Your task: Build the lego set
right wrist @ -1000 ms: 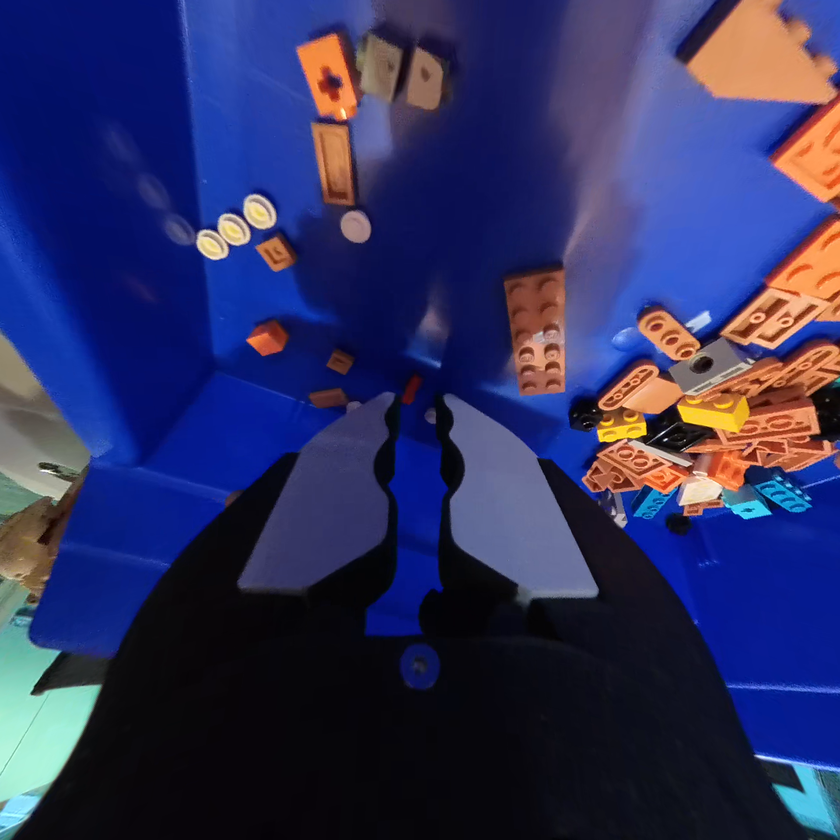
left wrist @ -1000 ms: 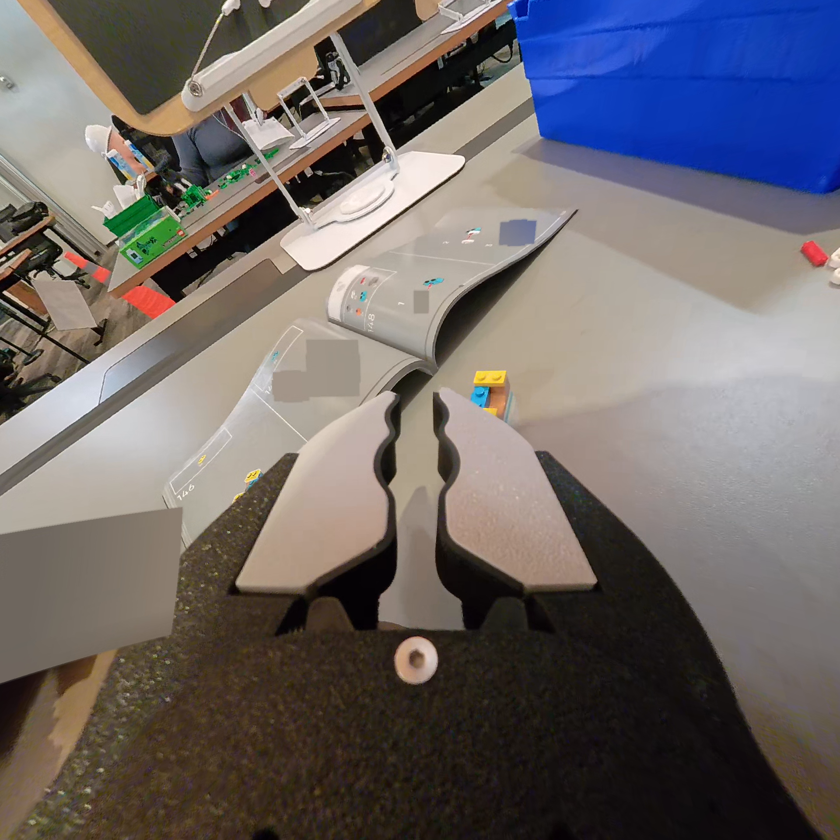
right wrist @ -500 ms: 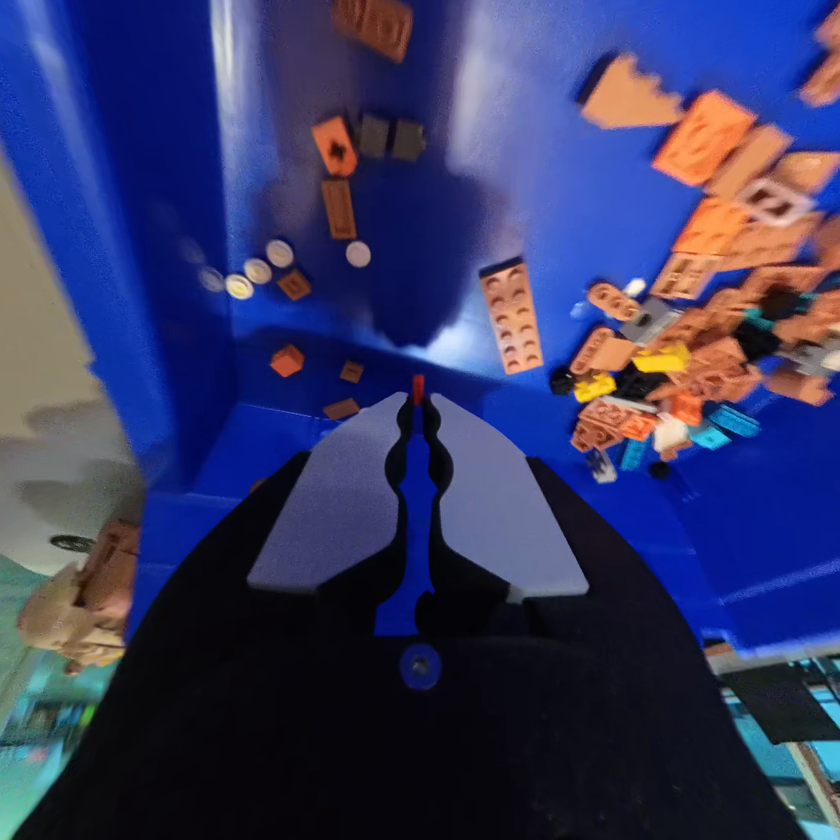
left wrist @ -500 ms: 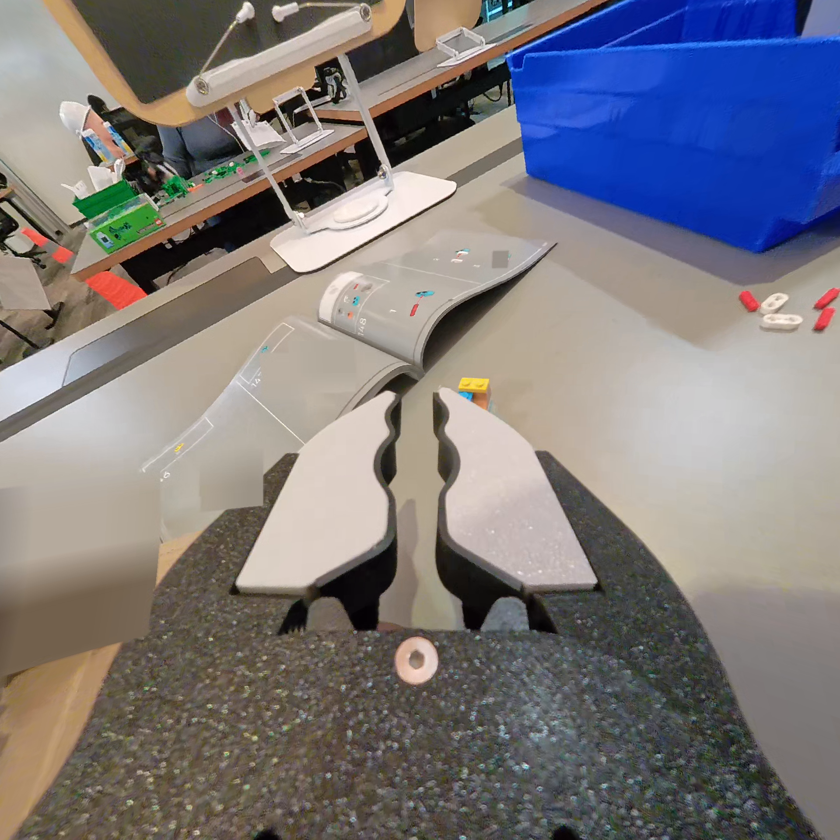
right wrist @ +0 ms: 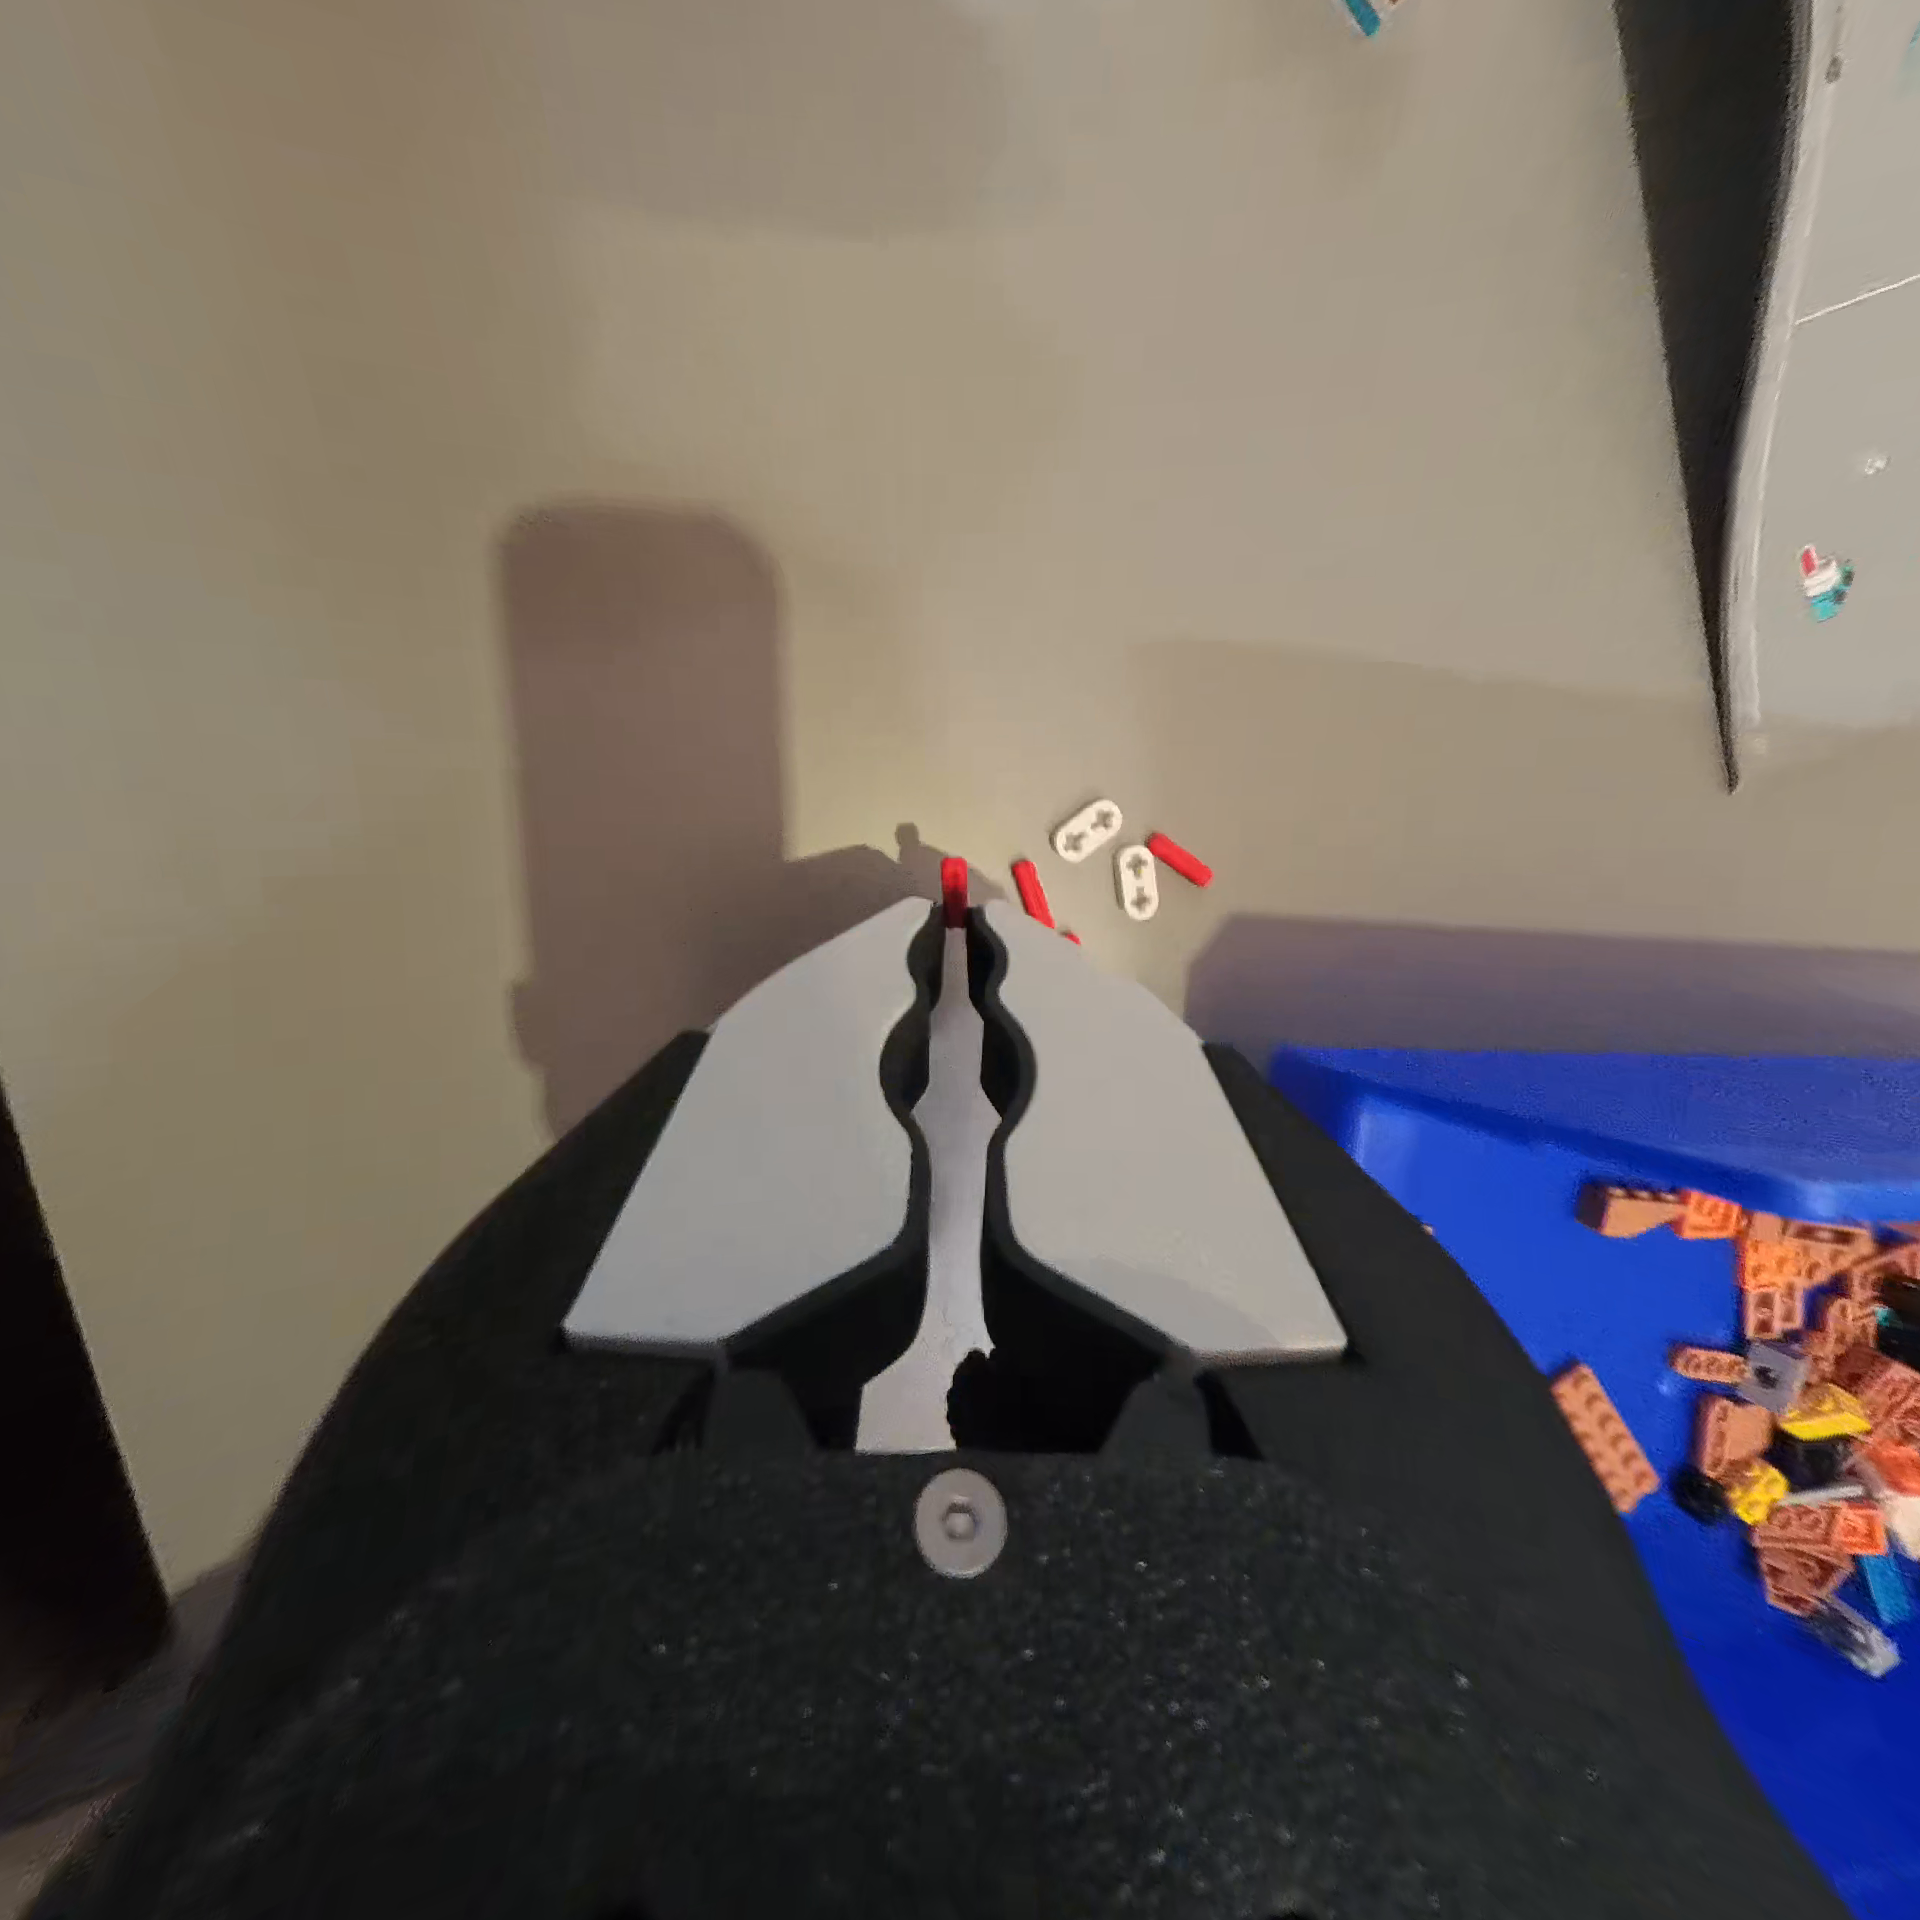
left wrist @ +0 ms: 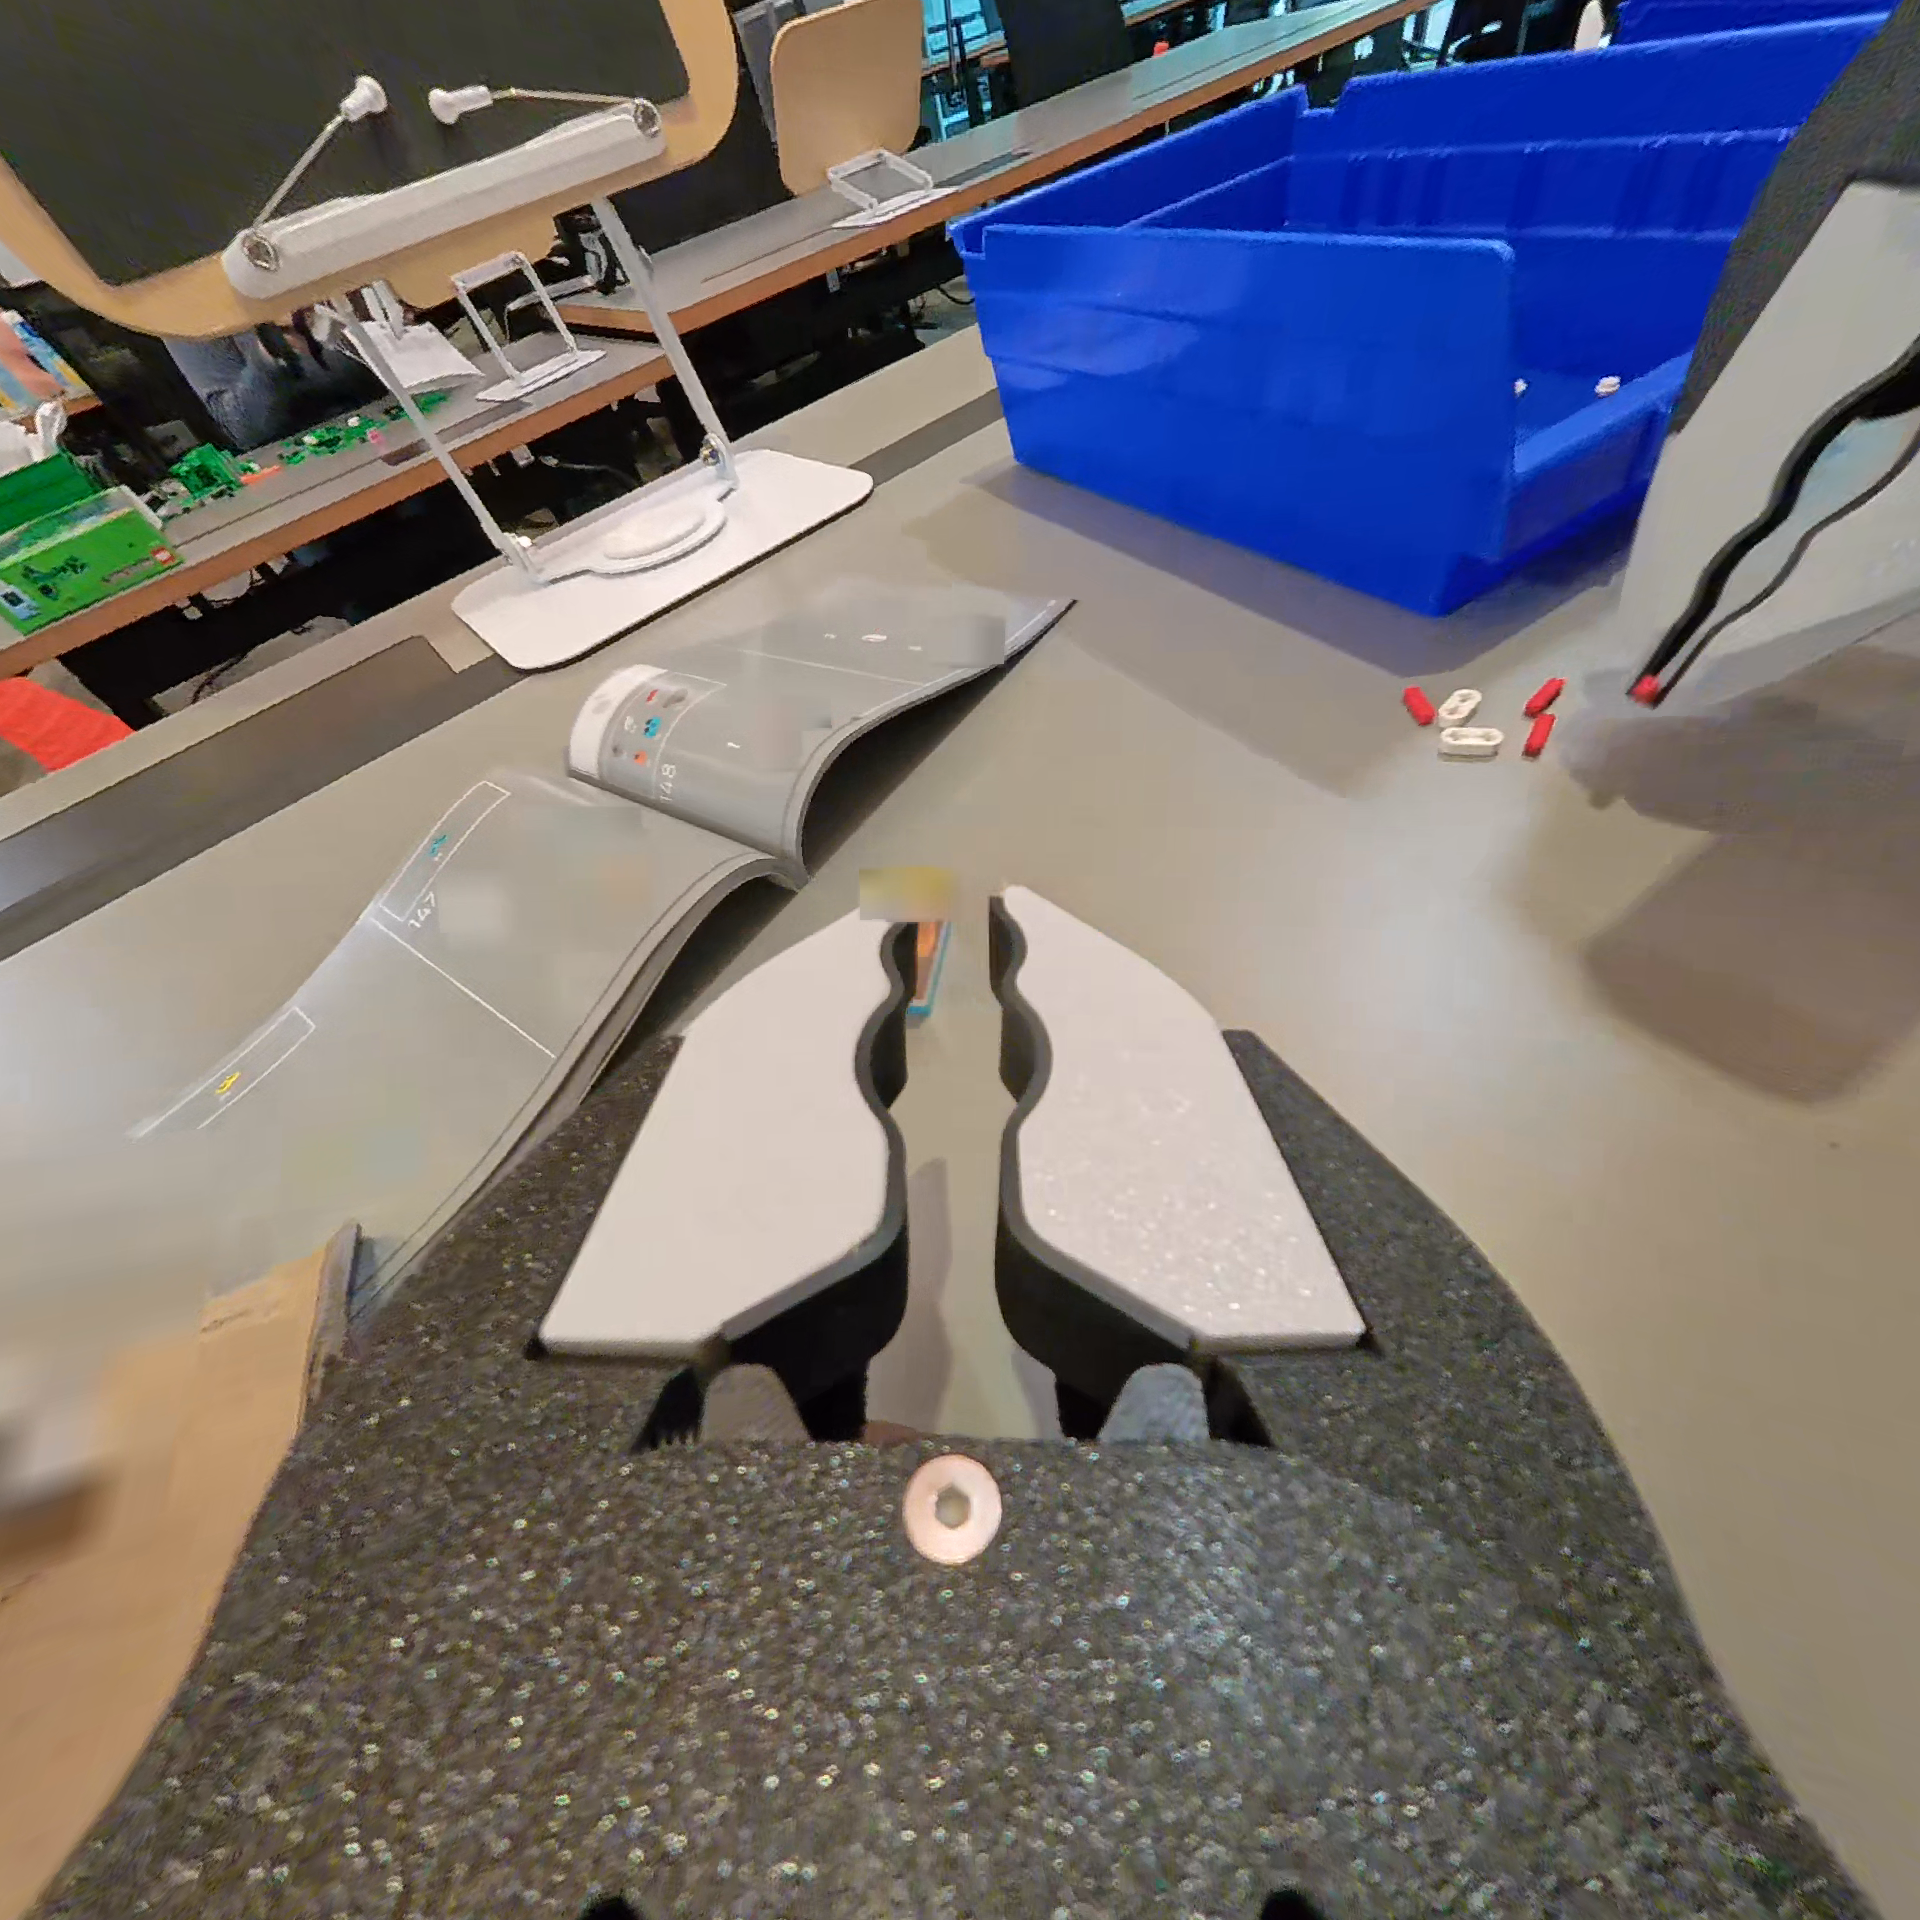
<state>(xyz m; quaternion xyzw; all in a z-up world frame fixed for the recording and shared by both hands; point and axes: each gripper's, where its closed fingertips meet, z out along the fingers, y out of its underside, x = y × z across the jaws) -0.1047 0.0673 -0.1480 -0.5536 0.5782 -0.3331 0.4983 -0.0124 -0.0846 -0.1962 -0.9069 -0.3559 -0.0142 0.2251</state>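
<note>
Grey tabletop (left wrist: 1195, 831) stretches ahead of both your grippers, with an open booklet (left wrist: 748, 727) lying ahead-left of your left gripper (left wrist: 943, 914). Your blue bin (right wrist: 1558, 1122) sits just right of your right gripper (right wrist: 955, 920), holding a heap of mostly orange and brown bricks (right wrist: 1808, 1382). Your right jaws are clamped on a small red pin (right wrist: 953, 883), its tip poking out just above the table. Just ahead-right of it lie more red pins (right wrist: 1179, 857) and two white links (right wrist: 1112, 852). Your left jaws stand apart, with a small orange-and-blue brick piece (left wrist: 928, 961) on the table between their tips; a blur patch covers its top.
</note>
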